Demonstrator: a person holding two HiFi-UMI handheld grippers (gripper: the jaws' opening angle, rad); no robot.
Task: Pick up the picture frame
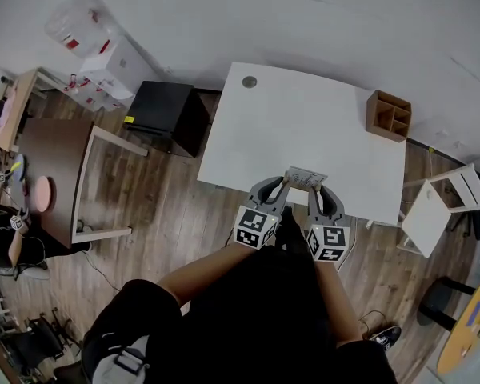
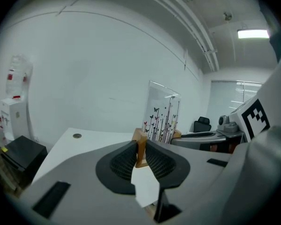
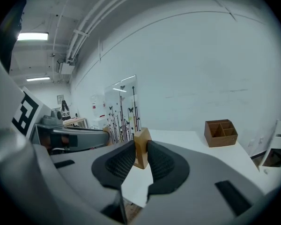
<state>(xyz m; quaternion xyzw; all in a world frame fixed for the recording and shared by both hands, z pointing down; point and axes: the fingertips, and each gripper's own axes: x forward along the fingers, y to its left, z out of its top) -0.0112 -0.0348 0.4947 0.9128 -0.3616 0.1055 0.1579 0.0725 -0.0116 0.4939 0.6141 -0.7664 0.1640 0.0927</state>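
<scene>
The picture frame [image 1: 306, 179] is held over the near edge of the white table [image 1: 304, 118] and appears lifted clear of it. The left gripper [image 1: 274, 192] is clamped on the left end block [image 2: 141, 146], and the right gripper [image 1: 323, 195] on the right end block [image 3: 141, 146]. Both ends should be raised together and level, with even pressure, so that the clear panel [image 2: 161, 116] is neither twisted nor dropped onto the table.
</scene>
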